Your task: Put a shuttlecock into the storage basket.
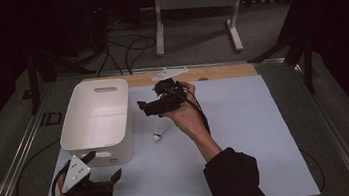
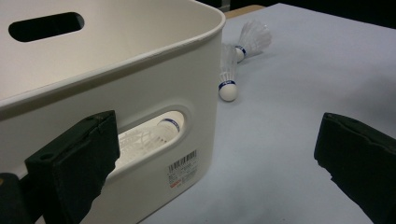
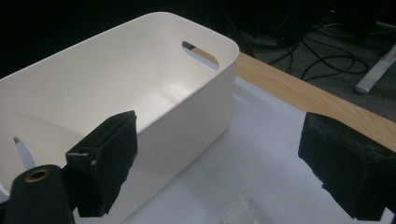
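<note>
Shuttlecocks: one white shuttlecock (image 1: 158, 130) lies on the surface just right of the bin and below your right hand in the high view; in the left gripper view it (image 2: 227, 74) lies cork-end toward the camera just beside the bin's corner, with a second shuttlecock (image 2: 252, 39) behind it, touching or nearly so.
Shuttlecock in bin: a third one (image 2: 154, 137) shows through the handle slot in the bin's near wall, lying inside.
Bin: the white plastic bin (image 1: 95, 120) stands upright on the left part of the surface; it has a handle slot in each end wall and a barcode sticker (image 2: 183, 169) under the near slot.
Your right gripper: you hold the right gripper (image 1: 144, 105) above the surface just right of the bin's rim, pointing toward the bin; its jaws are spread wide with nothing between them, and its own view looks across the bin's open top (image 3: 140, 70).
Your left gripper: the left gripper (image 1: 104, 168) sits low near the bin's near end, close to the surface's front-left edge; its jaws are spread apart and pinch nothing.
Surface: a pale blue sheet (image 1: 247, 134) covers it, with a wooden strip (image 1: 224, 71) along the far edge.
</note>
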Demonstrator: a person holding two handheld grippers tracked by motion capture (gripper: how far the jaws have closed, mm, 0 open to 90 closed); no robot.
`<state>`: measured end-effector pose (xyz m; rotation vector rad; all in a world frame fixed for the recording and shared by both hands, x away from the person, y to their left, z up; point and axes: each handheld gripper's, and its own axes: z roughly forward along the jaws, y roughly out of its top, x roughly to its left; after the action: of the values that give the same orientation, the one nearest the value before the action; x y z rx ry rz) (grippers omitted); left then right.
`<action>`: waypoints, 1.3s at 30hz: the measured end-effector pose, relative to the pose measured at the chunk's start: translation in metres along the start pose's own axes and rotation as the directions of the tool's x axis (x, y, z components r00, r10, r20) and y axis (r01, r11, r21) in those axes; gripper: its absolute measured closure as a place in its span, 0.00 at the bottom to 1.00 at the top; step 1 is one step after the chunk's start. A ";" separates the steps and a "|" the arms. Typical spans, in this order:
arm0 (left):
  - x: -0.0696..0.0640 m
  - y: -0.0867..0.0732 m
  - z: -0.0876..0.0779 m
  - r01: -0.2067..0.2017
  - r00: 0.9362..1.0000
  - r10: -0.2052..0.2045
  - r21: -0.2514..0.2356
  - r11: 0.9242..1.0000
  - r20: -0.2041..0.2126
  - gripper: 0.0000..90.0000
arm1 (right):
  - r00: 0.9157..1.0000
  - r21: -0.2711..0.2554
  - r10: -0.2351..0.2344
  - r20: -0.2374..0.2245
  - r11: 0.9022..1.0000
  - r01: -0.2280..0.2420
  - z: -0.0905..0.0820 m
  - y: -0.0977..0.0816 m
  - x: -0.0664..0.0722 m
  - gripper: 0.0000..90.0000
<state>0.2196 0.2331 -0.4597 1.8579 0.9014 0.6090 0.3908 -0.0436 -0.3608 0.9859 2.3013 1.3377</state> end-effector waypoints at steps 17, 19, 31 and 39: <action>0.000 0.000 0.000 0.001 1.000 -0.001 0.001 1.000 -0.001 0.01 | 0.999 -0.022 0.033 0.030 0.999 -0.032 -0.016 -0.007 -0.022 0.13; 0.000 0.000 0.000 0.002 1.000 -0.002 0.000 1.000 -0.001 0.01 | 0.999 -0.020 0.038 0.033 0.999 -0.037 -0.017 -0.009 -0.023 0.12; 0.001 0.000 -0.001 0.004 1.000 -0.004 0.000 1.000 -0.003 0.01 | 0.998 -0.020 0.041 0.056 0.999 -0.040 -0.022 -0.014 -0.032 0.11; 0.000 0.000 -0.001 0.003 1.000 -0.003 -0.001 1.000 -0.004 0.01 | 0.995 -0.013 0.055 0.079 0.998 -0.054 -0.025 -0.018 -0.040 0.11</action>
<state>0.2191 0.2338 -0.4597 1.8546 0.9061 0.6108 0.3984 -0.0933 -0.3660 1.0861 2.2212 1.3060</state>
